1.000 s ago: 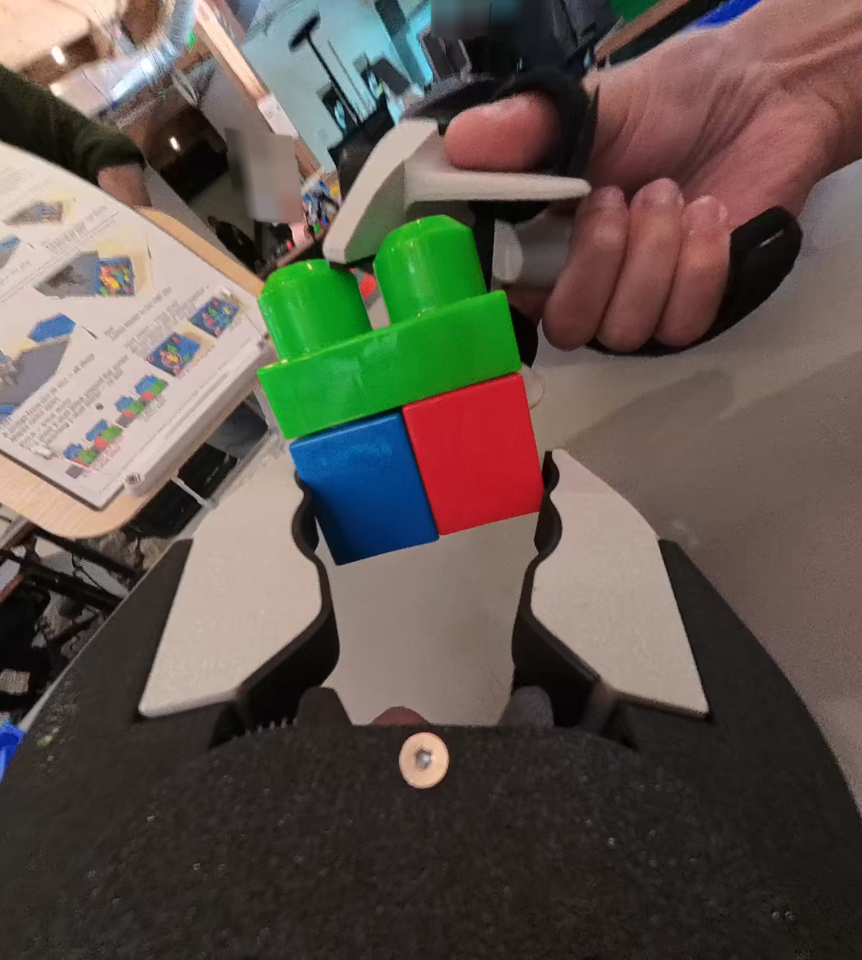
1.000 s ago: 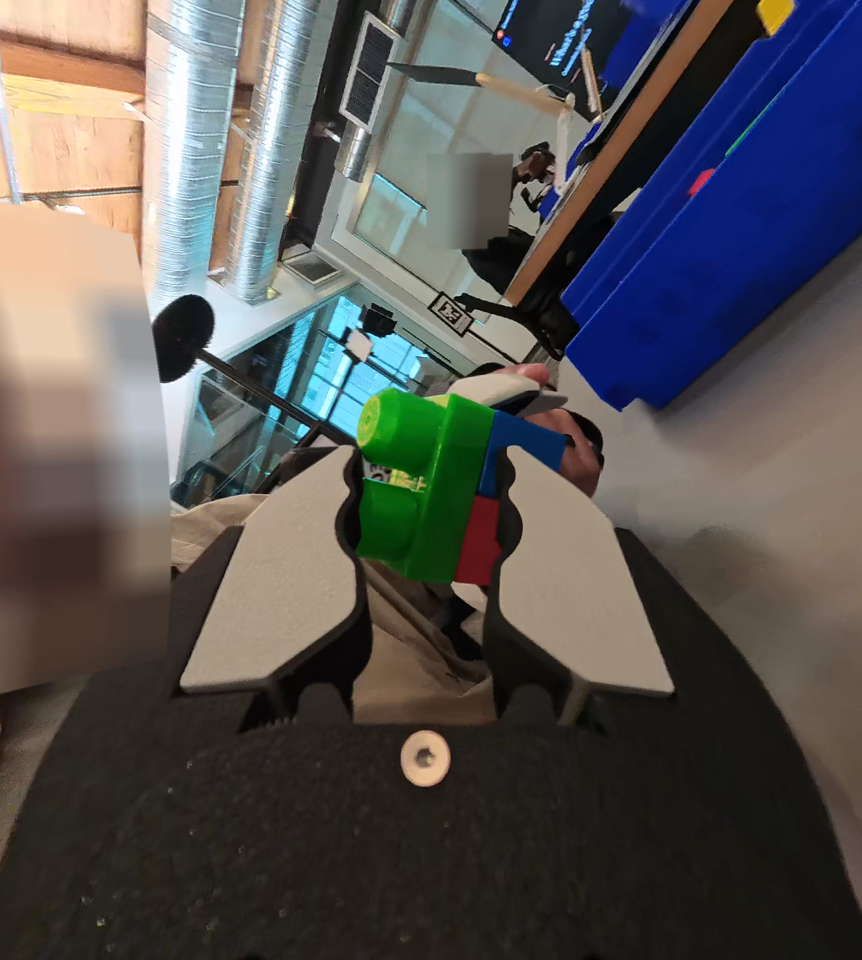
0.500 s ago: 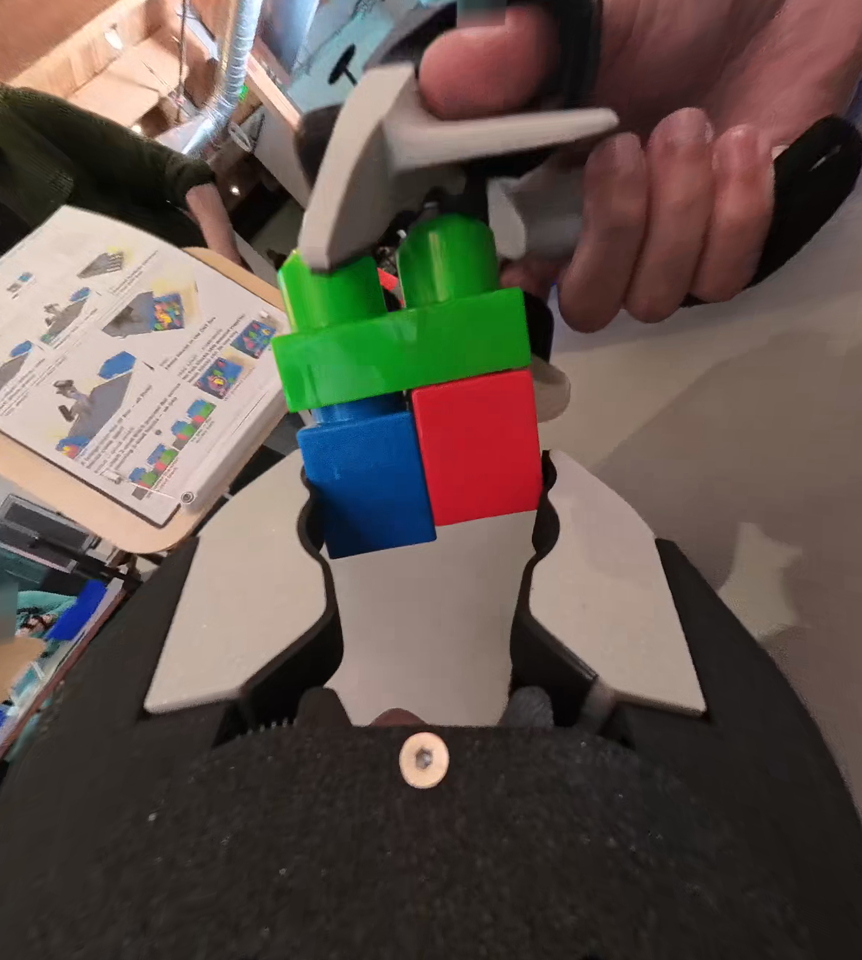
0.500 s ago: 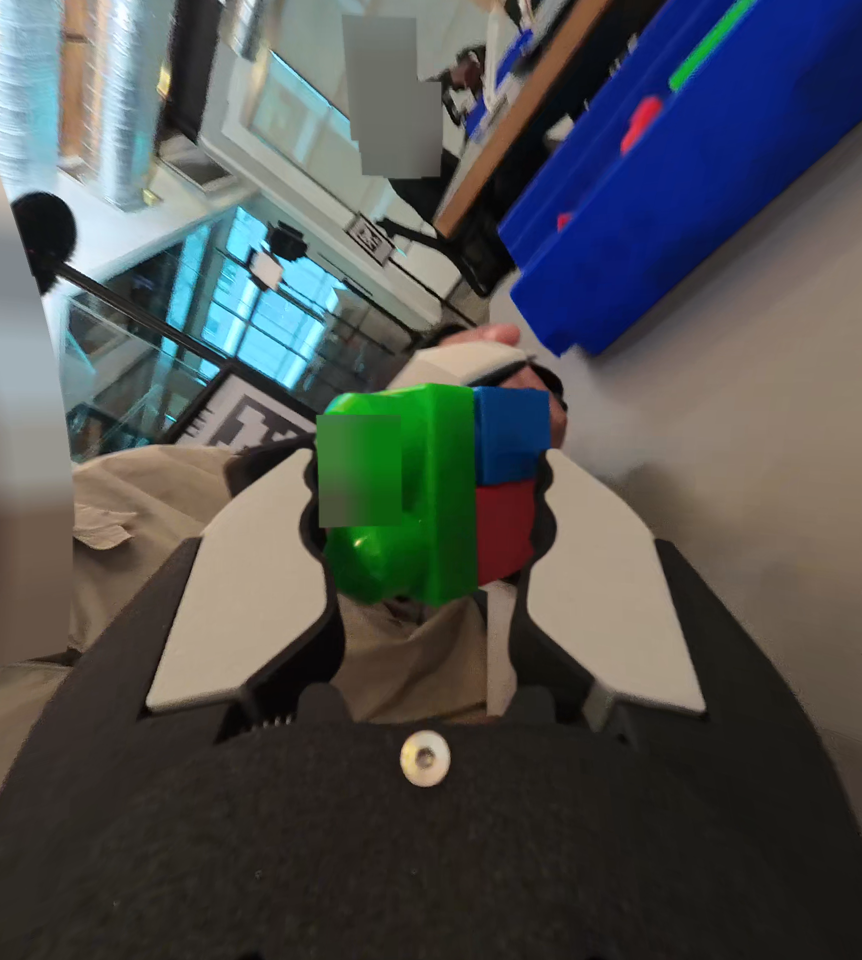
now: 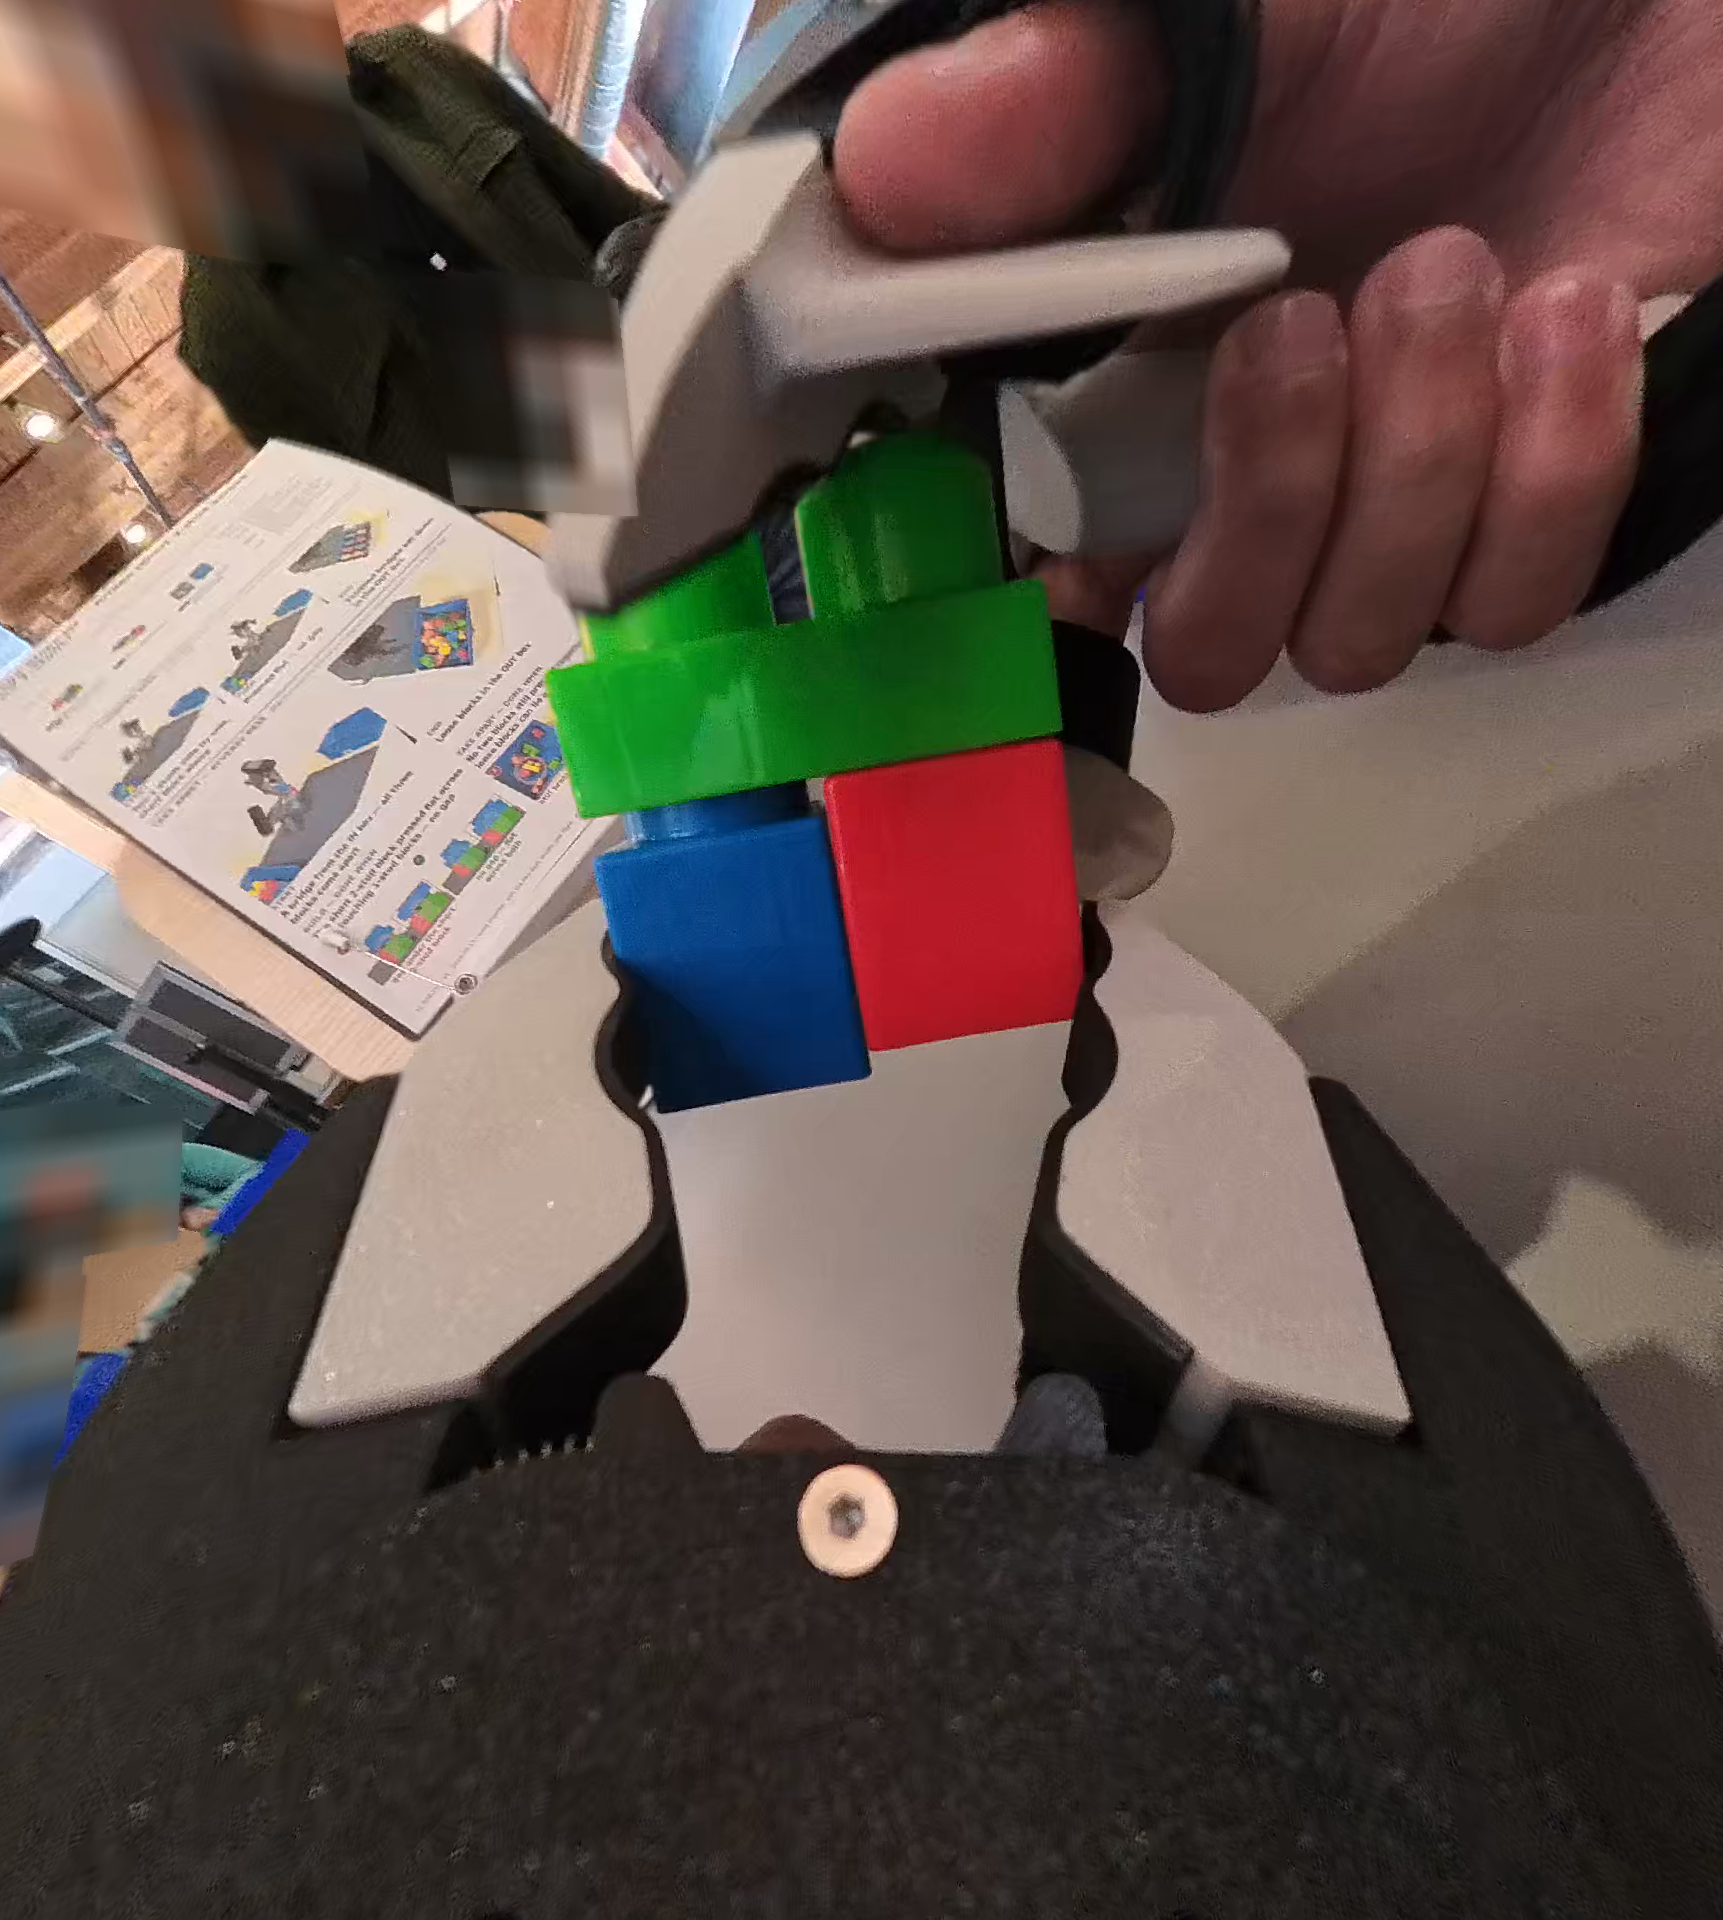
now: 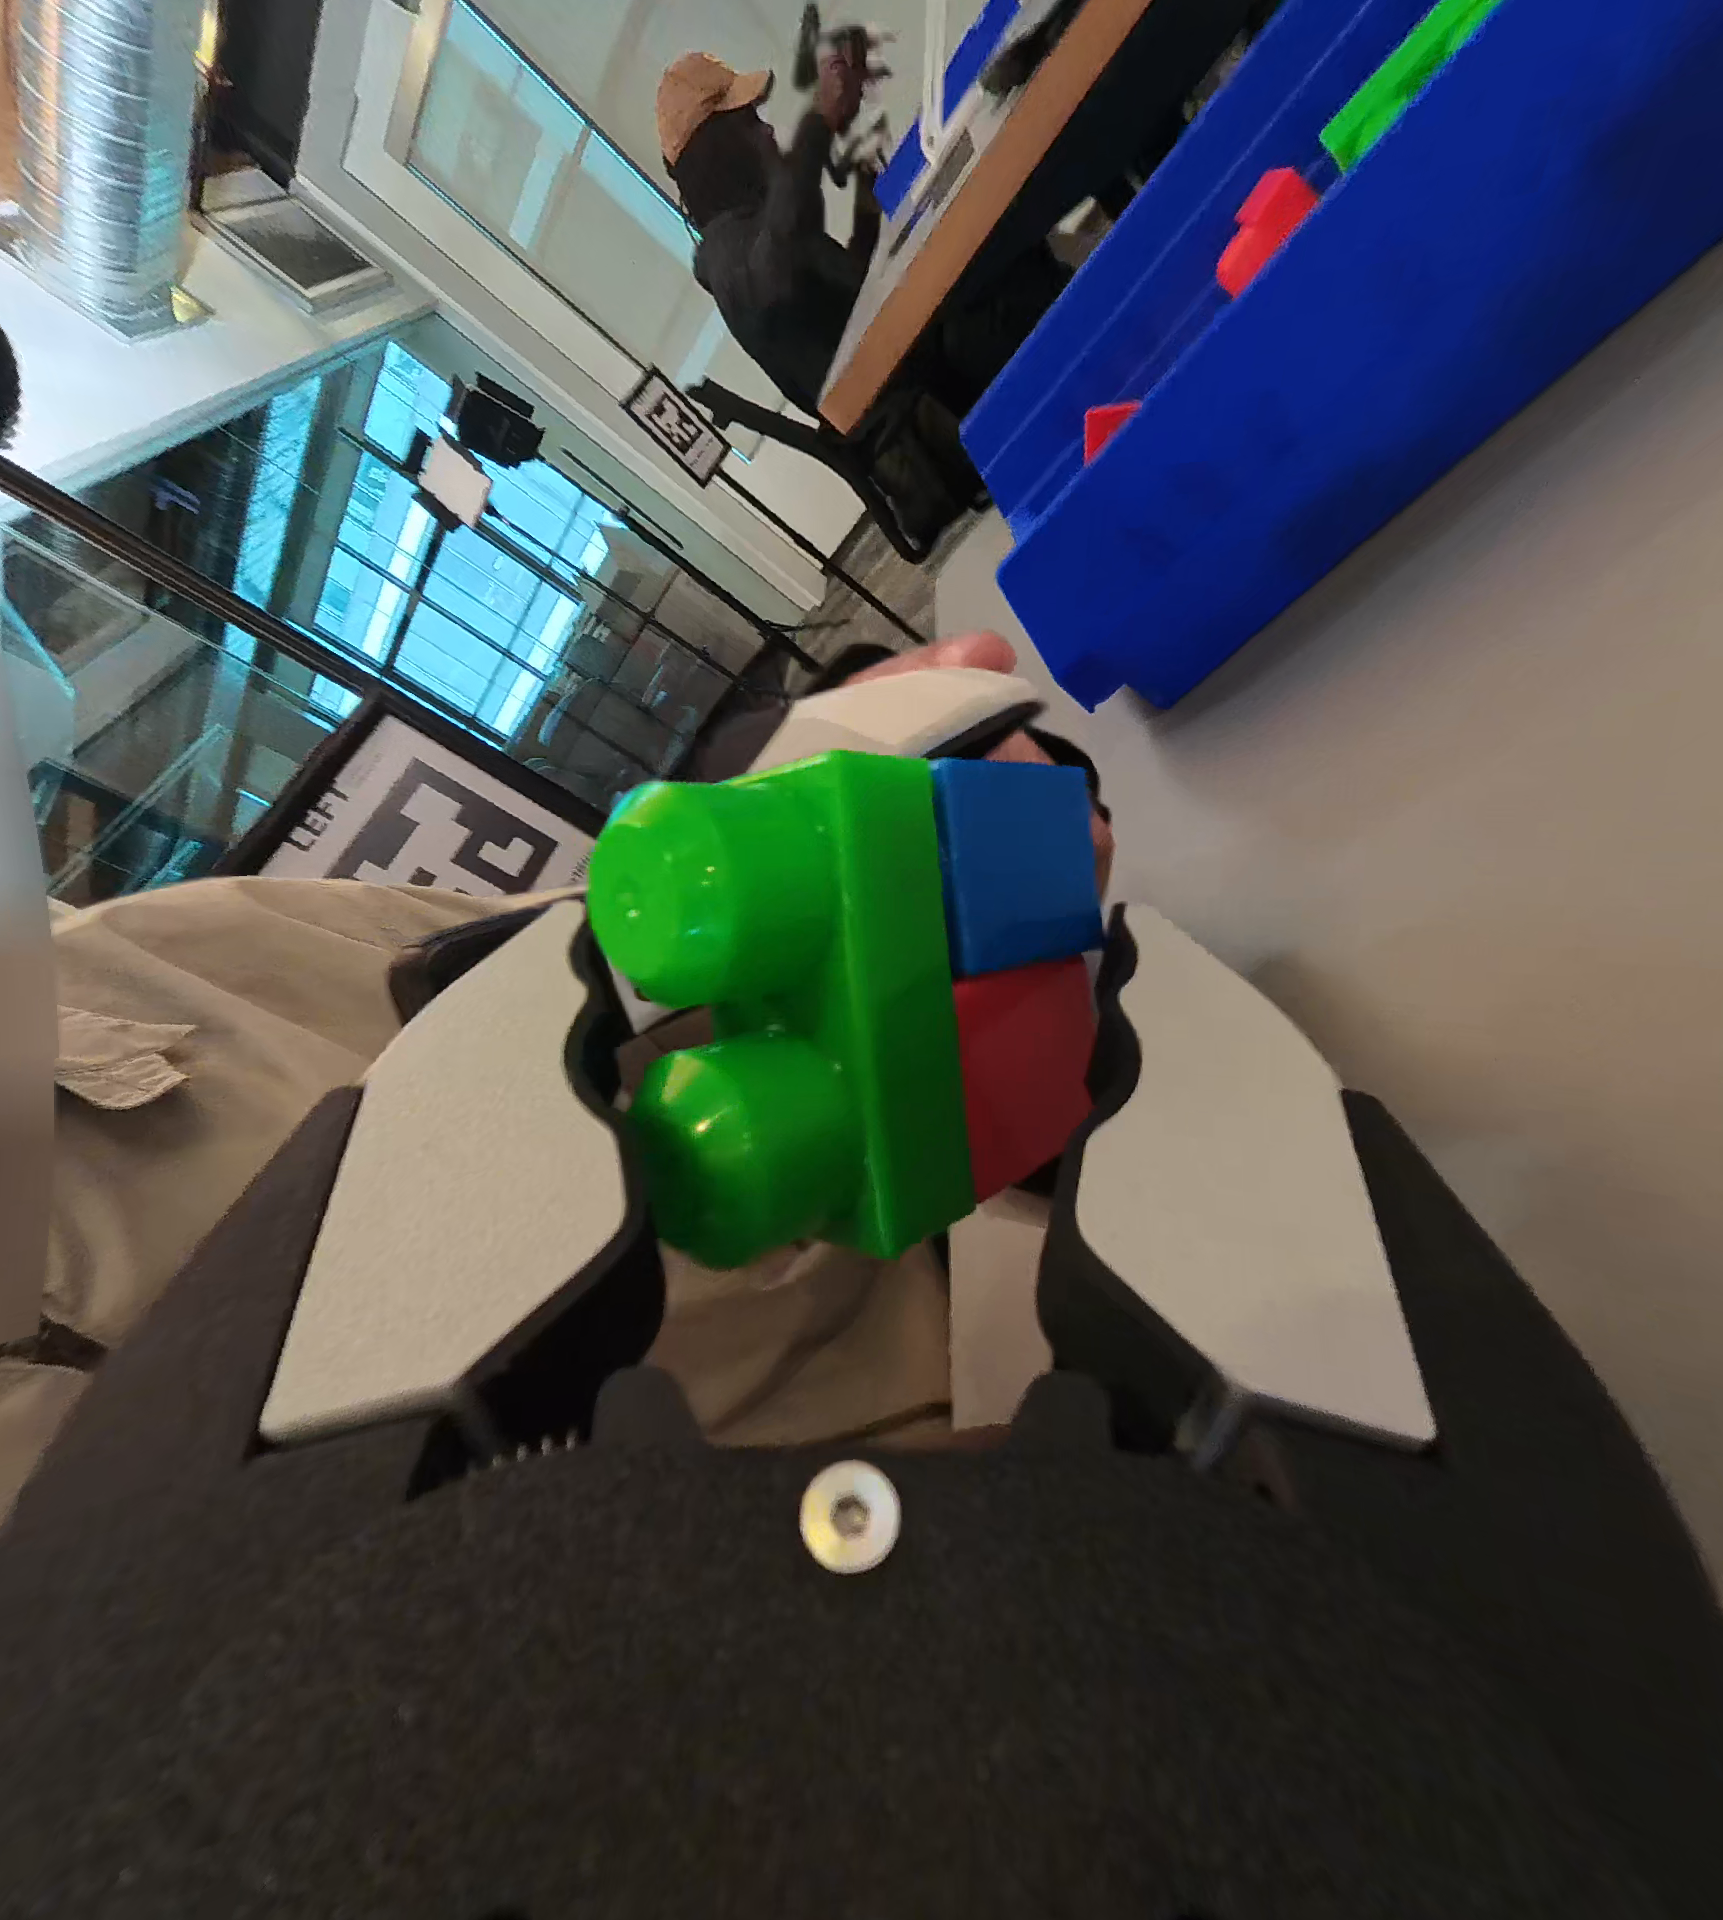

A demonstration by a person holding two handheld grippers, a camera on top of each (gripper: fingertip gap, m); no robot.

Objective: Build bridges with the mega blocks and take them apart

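Note:
My left gripper [image 5: 852, 966] is shut on a blue block [image 5: 732, 966] and a red block [image 5: 950, 894] that stand side by side. A green two-stud block [image 5: 805, 707] spans their tops, lifted on the blue side so that the blue stud shows. My right gripper [image 6: 846, 977], held by a hand [image 5: 1408, 416], closes across the stack. One of its fingers [image 5: 691, 416] lies on the green studs [image 6: 691, 904]. The other lies against the blue block [image 6: 1013, 862] and red block [image 6: 1023, 1070]. The stack is held above the grey table [image 5: 1511, 1039].
An instruction sheet on a wooden board [image 5: 317, 727] lies left of the stack, with a person's dark sleeve [image 5: 369, 312] behind it. A blue bin [image 6: 1408, 364] with red and green blocks stands at the table's far side. The left gripper's finger [image 6: 888, 707] shows behind the stack. Left and right tips are no more than a few centimetres apart.
The right gripper has opened wider and moved forward around the stack. The green block has tilted up off the blue block, baring the blue stud. Both grippers have tilted.

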